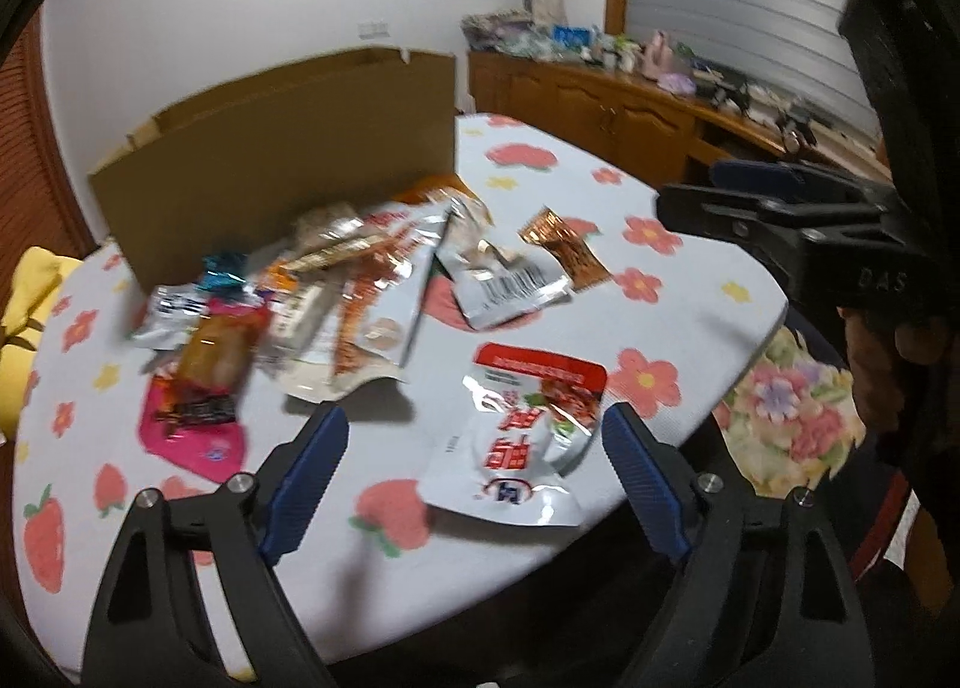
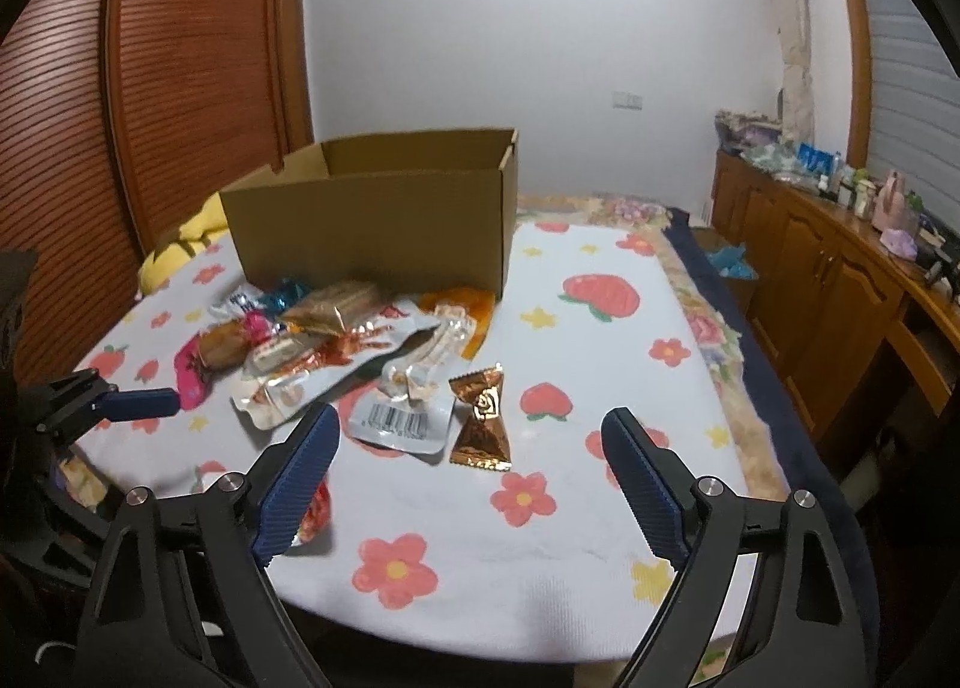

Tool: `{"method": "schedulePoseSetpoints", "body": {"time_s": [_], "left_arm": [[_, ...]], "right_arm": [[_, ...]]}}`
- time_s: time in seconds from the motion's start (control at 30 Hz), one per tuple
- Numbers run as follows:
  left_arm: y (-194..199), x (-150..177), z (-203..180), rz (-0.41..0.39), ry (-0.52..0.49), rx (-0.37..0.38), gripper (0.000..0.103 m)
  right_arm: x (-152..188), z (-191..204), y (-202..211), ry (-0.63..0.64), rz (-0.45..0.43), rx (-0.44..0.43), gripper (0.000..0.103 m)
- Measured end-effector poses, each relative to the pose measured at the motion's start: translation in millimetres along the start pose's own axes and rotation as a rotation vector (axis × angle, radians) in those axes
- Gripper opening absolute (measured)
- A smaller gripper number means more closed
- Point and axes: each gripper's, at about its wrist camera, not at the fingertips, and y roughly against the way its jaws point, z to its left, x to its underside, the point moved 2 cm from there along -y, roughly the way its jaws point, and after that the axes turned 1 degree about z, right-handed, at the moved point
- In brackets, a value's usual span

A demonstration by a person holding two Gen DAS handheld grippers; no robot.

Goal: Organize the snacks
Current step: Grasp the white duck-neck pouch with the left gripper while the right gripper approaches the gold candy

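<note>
Our left gripper (image 1: 474, 448) and right gripper (image 2: 471, 463) both hover spread and empty. The glossy white pouch (image 1: 519, 442) lies flat, so our fingers may slide off it.

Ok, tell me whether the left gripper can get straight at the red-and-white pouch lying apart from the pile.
Probably yes. The left gripper is open, and the red-and-white pouch lies flat on the tablecloth right between its fingers, clear of the snack pile, with nothing in between.

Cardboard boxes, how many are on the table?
1. The open cardboard box stands at the far side of the table, right behind the pile of snacks.
</note>
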Motion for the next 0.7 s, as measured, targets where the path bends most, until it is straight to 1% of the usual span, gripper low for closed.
{"method": "schedulePoseSetpoints", "body": {"time_s": [0.03,0.17,0.23,0.33,0.43,0.53,0.57,0.6,0.7], "left_arm": [[-5,0,-2,0.02,-0.005,0.009,0.079],[-16,0,-6,0.075,-0.016,0.043,0.072],[-20,0,-8,0.093,-0.021,0.055,0.072],[-25,2,-10,0.127,-0.029,0.053,0.072],[-34,5,-8,0.158,-0.029,0.033,0.072],[-37,7,-6,0.157,-0.031,0.024,0.071],[-37,7,-5,0.157,-0.03,0.021,0.066],[-37,7,-4,0.154,-0.032,0.011,0.062],[-37,7,1,0.149,-0.026,0.017,0.061]], "right_arm": [[1,-1,-4,0.004,0.012,-0.001,0.09],[2,-6,-18,0.002,0.06,-0.021,0.084],[2,-10,-23,-0.007,0.078,-0.026,0.083],[2,-12,-27,-0.011,0.096,-0.028,0.083],[3,-13,-29,-0.002,0.104,-0.027,0.083],[2,-14,-34,0.008,0.117,-0.028,0.083],[2,-14,-36,0.012,0.123,-0.029,0.083],[2,-13,-39,0.016,0.13,-0.032,0.083],[2,-12,-51,0.026,0.16,-0.045,0.079]]}}
